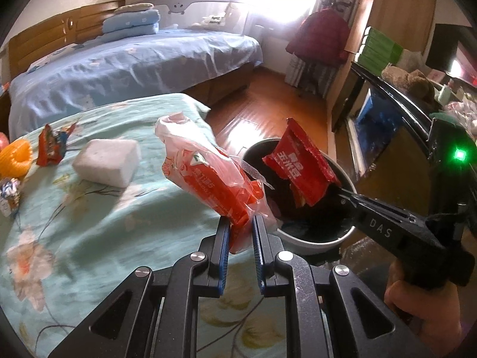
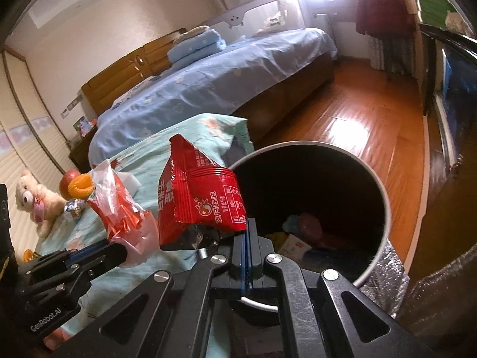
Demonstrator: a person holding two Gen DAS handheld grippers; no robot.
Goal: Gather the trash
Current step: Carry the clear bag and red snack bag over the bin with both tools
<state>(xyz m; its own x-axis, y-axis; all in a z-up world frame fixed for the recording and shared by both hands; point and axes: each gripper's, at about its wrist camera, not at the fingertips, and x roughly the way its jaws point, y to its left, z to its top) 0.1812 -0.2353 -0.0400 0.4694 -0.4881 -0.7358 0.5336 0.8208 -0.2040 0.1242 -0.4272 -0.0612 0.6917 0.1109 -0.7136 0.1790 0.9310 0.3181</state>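
- trash bin beside the table: only my right view shows litter at its bottom
- my left gripper clamps the orange-clear bag over the table edge
- my right gripper, fully closed, pinches the red wrapper at the bin rim
- foam block: clear only in left view
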